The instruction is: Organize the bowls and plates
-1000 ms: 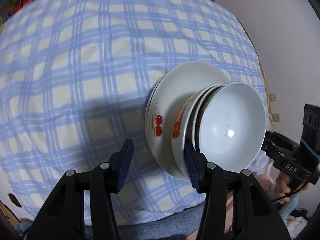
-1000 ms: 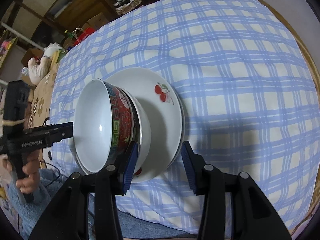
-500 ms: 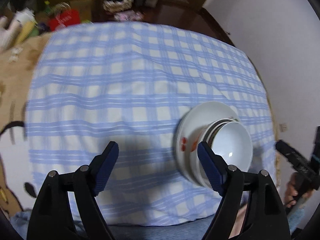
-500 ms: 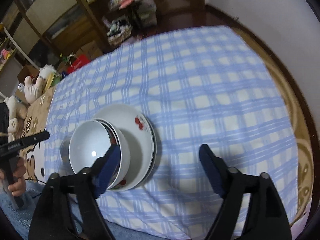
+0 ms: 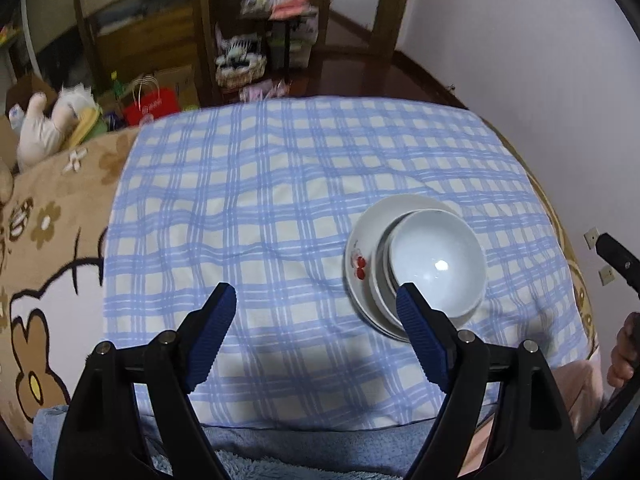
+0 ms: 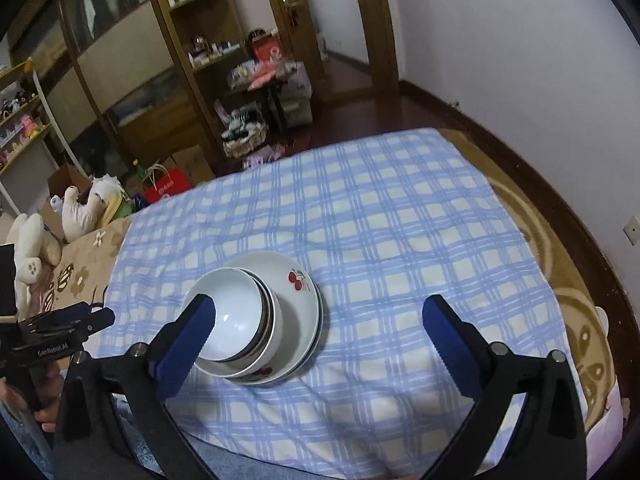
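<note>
A stack of dishes sits on the blue checked cloth (image 5: 280, 200): a white plate with a cherry print (image 5: 360, 248) at the bottom, and nested bowls with a white bowl (image 5: 436, 260) on top. The stack also shows in the right wrist view, plate (image 6: 298, 292) and top bowl (image 6: 230, 316). My left gripper (image 5: 316, 308) is open and empty, raised above and left of the stack. My right gripper (image 6: 316, 320) is open and empty, raised above the stack's right side. Each gripper's tip shows at the edge of the other's view.
The cloth covers a bed with a brown cartoon blanket (image 5: 48, 240) at the left. Plush toys (image 6: 36, 240), a red bag (image 6: 168, 186) and wooden shelves (image 6: 192, 60) stand beyond. A white wall (image 6: 520, 60) runs along the right.
Both grippers have opened wide and pulled up and back from the stack. The stack now rests alone on the cloth and looks smaller in both views.
</note>
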`<state>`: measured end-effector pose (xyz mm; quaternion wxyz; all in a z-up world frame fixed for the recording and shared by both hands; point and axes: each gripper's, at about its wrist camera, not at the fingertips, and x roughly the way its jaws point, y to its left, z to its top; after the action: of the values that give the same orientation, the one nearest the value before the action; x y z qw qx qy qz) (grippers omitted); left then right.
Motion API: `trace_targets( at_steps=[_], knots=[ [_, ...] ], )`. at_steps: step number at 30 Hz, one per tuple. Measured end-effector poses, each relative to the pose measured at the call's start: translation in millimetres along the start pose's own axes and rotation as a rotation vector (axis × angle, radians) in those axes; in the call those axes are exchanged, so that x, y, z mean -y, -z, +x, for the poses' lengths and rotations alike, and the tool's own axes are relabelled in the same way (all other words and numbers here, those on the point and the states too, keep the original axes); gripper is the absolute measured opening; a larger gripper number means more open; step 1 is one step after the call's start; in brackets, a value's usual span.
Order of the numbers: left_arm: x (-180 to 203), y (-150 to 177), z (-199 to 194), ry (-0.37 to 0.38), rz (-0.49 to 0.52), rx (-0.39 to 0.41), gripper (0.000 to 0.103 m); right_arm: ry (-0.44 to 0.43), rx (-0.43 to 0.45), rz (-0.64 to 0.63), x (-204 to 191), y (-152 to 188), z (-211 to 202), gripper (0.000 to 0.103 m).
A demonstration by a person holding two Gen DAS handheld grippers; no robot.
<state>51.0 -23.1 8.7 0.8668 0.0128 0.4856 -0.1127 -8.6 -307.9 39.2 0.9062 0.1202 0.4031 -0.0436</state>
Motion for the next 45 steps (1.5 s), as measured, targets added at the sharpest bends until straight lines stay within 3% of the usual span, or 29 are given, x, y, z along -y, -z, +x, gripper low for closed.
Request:
trace_targets(
  at_steps=[10,20,32,45],
  knots=[
    [18.0,36.1,-41.7,-0.034,0.042,0.135,0.081,0.032,0.1,-0.005,-8.8,42.1,-36.6,0.103],
    [28.8,58.7,-51.3,-0.073,0.078,0.237,0.081,0.079,0.205,0.026,-7.2,66.9,-45.8,0.103],
    [34.1,60.3,-29.2,-0.104,0.082,0.23,0.081,0.136,0.266,0.021,0.3,70.9,-28.1,0.103],
    [31.0,54.9,-12.7,-0.149,0.069,0.206,0.081,0.198,0.249,-0.049,-2.3,75.2,-7.7,0.103]
  ],
)
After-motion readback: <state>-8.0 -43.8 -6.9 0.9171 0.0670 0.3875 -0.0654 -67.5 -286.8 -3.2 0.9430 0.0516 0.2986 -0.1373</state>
